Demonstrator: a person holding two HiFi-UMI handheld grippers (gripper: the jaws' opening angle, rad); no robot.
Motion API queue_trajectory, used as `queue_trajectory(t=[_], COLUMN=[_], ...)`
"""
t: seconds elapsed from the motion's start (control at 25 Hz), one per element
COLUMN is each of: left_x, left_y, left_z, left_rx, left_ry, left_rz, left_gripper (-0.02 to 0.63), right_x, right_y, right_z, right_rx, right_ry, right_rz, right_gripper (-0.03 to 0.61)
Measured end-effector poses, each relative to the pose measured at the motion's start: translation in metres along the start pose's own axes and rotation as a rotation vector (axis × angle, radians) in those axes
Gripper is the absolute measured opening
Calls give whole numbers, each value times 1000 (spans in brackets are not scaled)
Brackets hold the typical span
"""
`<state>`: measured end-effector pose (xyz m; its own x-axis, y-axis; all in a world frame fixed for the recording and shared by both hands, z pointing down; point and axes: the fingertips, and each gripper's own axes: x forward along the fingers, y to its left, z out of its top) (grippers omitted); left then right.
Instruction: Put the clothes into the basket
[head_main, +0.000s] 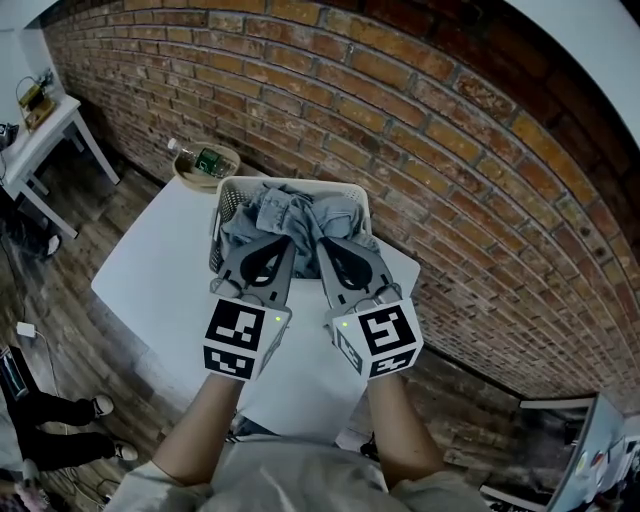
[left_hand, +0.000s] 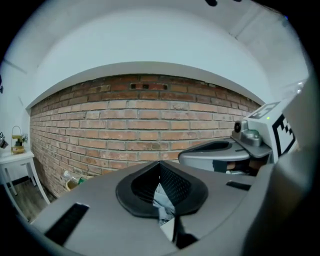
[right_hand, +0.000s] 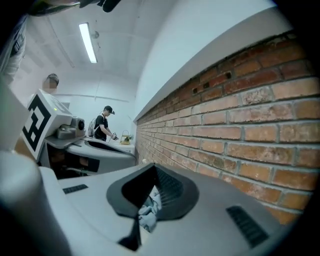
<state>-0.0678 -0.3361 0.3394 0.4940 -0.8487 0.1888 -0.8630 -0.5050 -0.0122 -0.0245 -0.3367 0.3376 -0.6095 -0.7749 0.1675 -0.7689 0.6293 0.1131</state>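
Note:
Crumpled blue denim clothes (head_main: 300, 212) lie in the white mesh basket (head_main: 290, 183) at the far edge of the white table (head_main: 160, 270). My left gripper (head_main: 288, 240) and right gripper (head_main: 322, 242) sit side by side, their tips down at the near side of the pile. Both have their jaws together. In the left gripper view the left gripper (left_hand: 160, 162) stands shut, and pale cloth (left_hand: 162, 200) shows through the slot below. The right gripper (right_hand: 152, 167) looks the same, with cloth (right_hand: 149, 210) under it. I see no fabric pinched at either tip.
A wicker bowl (head_main: 205, 165) holding a bottle sits on the floor beyond the table's far left corner. The brick wall (head_main: 450, 150) runs close behind the basket. A white side table (head_main: 40, 130) stands at the far left. A person (right_hand: 102, 125) stands far off.

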Motion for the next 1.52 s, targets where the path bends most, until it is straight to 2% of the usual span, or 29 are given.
queue_trajectory(t=[0.28, 0.48, 0.64, 1.0, 1.52], left_x=[-51, -81, -101, -142, -175], left_y=[-34, -56, -75, -114, -167], left_z=[30, 38, 36, 23, -2], left_rx=[27, 34, 25, 58, 35], left_ry=[-75, -99, -97, -71, -54], left_rz=[8, 32, 31, 50, 61], left_gripper=[8, 8, 8, 8, 8], right_x=[-48, -83, -110, -168, -223], right_y=[29, 48, 56, 96, 113], right_z=[32, 42, 43, 40, 21], right_rx=[-13, -20, -20, -4, -19], right_ry=[-81, -120, -132, -151, -149], right_rz=[11, 15, 3, 57, 56], right_gripper=[6, 6, 6, 6, 5])
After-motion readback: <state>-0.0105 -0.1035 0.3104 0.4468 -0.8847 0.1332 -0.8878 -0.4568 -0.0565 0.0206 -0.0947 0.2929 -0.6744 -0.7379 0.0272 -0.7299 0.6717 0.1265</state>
